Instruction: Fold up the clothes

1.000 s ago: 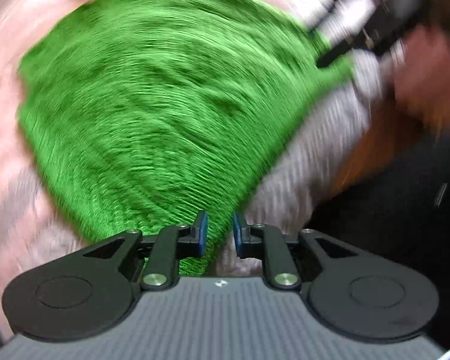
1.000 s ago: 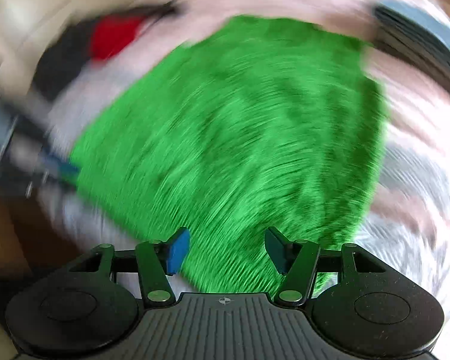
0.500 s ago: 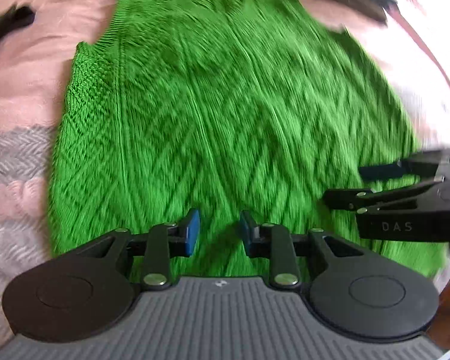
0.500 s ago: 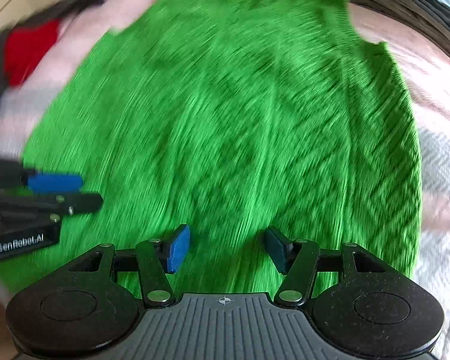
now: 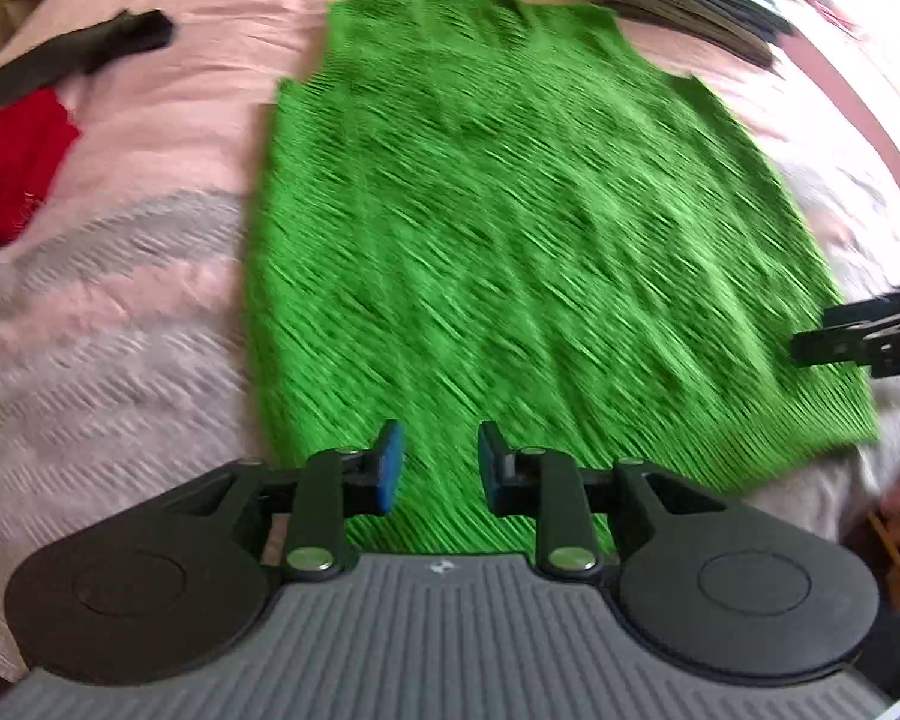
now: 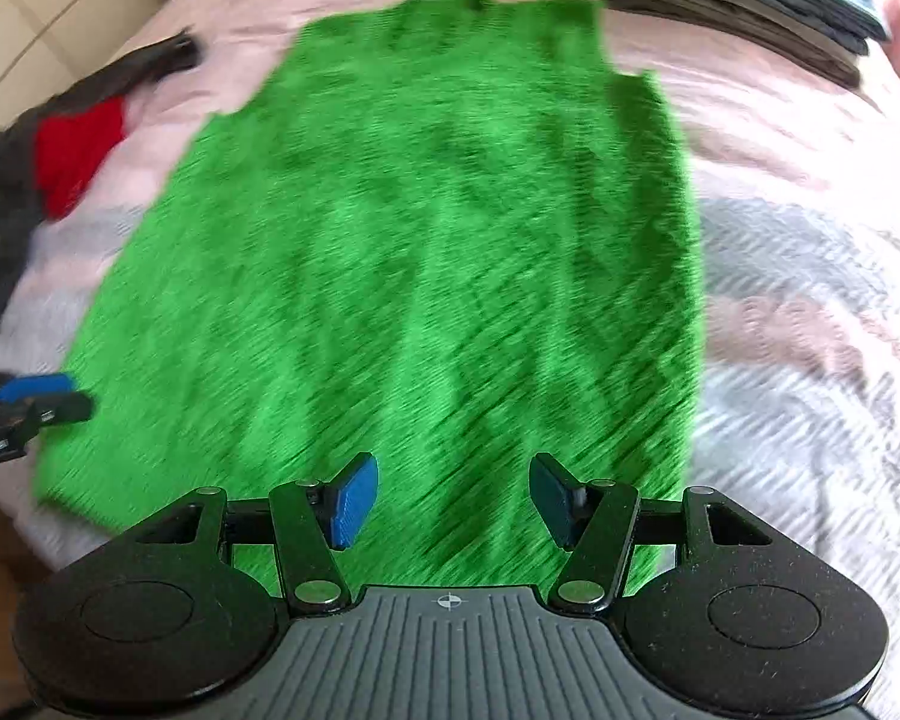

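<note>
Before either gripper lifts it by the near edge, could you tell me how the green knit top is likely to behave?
The green knit top lies flat, following the bed cover, so it will probably droop and fold when lifted. Its ribbed knit looks grippy, unlikely to slip from the pads. Pushed, it would likely bunch rather than slide. Both the left gripper and right gripper are open above its hem.

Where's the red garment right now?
Left wrist view: the red garment lies at the bed's far left edge, under a dark grey garment, left of the green knitted top.
</note>
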`<state>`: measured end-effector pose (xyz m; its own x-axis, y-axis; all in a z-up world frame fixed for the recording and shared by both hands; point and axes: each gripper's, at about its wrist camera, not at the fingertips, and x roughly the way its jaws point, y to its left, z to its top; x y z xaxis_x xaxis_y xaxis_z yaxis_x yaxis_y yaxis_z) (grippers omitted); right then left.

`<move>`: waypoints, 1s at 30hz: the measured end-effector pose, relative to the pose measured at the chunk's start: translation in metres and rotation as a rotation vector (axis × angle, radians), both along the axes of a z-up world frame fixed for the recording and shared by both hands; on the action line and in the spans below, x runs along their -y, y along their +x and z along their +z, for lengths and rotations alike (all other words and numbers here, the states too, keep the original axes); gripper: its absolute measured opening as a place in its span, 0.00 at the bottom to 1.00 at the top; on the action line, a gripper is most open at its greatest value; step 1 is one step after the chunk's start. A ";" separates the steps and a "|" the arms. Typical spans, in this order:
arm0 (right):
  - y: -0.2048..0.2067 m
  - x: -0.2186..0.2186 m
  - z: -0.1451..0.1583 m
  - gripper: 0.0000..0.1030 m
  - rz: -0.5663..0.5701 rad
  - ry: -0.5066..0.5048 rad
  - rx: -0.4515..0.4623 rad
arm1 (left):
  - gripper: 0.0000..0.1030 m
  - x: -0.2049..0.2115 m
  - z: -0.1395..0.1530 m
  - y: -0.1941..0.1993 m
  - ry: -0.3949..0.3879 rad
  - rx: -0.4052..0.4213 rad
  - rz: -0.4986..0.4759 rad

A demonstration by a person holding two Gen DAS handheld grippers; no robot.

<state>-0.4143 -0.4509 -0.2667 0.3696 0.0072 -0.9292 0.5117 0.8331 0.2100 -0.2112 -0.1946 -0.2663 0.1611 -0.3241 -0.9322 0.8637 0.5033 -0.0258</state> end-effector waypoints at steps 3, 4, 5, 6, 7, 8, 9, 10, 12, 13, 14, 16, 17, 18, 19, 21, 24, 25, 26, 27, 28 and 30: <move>-0.010 -0.001 -0.023 0.58 0.030 0.012 -0.096 | 0.22 -0.001 -0.020 0.008 0.100 -0.038 0.056; -0.014 -0.004 -0.029 0.58 0.052 0.014 -0.127 | 0.22 -0.004 -0.019 0.004 0.112 -0.041 0.056; -0.021 -0.010 -0.028 0.58 0.087 -0.001 -0.131 | 0.22 -0.007 -0.018 0.000 0.119 -0.042 0.052; -0.027 -0.015 -0.025 0.58 0.115 -0.006 -0.143 | 0.22 -0.009 -0.016 -0.005 0.136 -0.044 0.041; -0.031 -0.016 -0.022 0.58 0.123 0.002 -0.155 | 0.22 -0.011 -0.013 -0.009 0.154 -0.045 0.028; -0.034 -0.012 -0.019 0.58 0.112 0.020 -0.168 | 0.22 -0.011 -0.010 -0.012 0.172 -0.046 0.025; -0.037 -0.009 -0.015 0.58 0.099 0.037 -0.182 | 0.22 -0.011 -0.007 -0.013 0.186 -0.056 0.031; -0.037 -0.003 -0.012 0.58 0.076 0.054 -0.199 | 0.22 -0.009 -0.002 -0.012 0.202 -0.074 0.045; -0.036 0.008 0.002 0.58 0.034 0.067 -0.202 | 0.23 -0.003 0.009 -0.005 0.221 -0.102 0.086; -0.035 0.013 0.011 0.58 0.014 0.066 -0.193 | 0.25 0.002 0.016 -0.002 0.226 -0.105 0.104; -0.034 0.018 0.020 0.58 -0.006 0.066 -0.183 | 0.30 0.009 0.023 0.000 0.230 -0.097 0.116; -0.029 0.027 0.039 0.58 -0.034 0.060 -0.149 | 0.34 0.023 0.041 0.004 0.228 -0.068 0.136; -0.025 0.030 0.051 0.61 -0.041 0.055 -0.125 | 0.35 0.031 0.051 0.004 0.218 -0.055 0.140; -0.021 0.032 0.062 0.67 -0.048 0.051 -0.100 | 0.36 0.038 0.061 0.005 0.206 -0.042 0.143; -0.017 0.035 0.073 0.83 -0.055 0.046 -0.076 | 0.38 0.045 0.071 0.005 0.194 -0.029 0.146; -0.009 0.035 0.094 0.87 -0.052 0.029 -0.027 | 0.42 0.056 0.090 0.004 0.172 -0.003 0.153; 0.001 0.033 0.114 0.88 -0.028 0.003 0.011 | 0.52 0.069 0.116 -0.002 0.159 0.045 0.157; 0.002 0.032 0.120 0.88 -0.023 -0.004 0.017 | 0.55 0.075 0.122 -0.007 0.154 0.062 0.158; 0.005 0.031 0.121 0.88 -0.019 -0.011 0.016 | 0.56 0.076 0.128 -0.010 0.149 0.075 0.159; 0.008 0.030 0.123 0.88 -0.015 -0.017 0.015 | 0.56 0.078 0.134 -0.012 0.142 0.080 0.158; 0.010 0.029 0.125 0.88 -0.011 -0.022 0.015 | 0.56 0.080 0.141 -0.014 0.135 0.084 0.158; 0.012 0.029 0.128 0.88 -0.009 -0.025 0.011 | 0.58 0.082 0.145 -0.015 0.121 0.083 0.155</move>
<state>-0.4022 -0.4795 -0.1389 0.3798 -0.0196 -0.9249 0.5165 0.8339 0.1945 -0.2258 -0.2762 -0.1213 0.2778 -0.1761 -0.9443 0.7723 0.6255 0.1106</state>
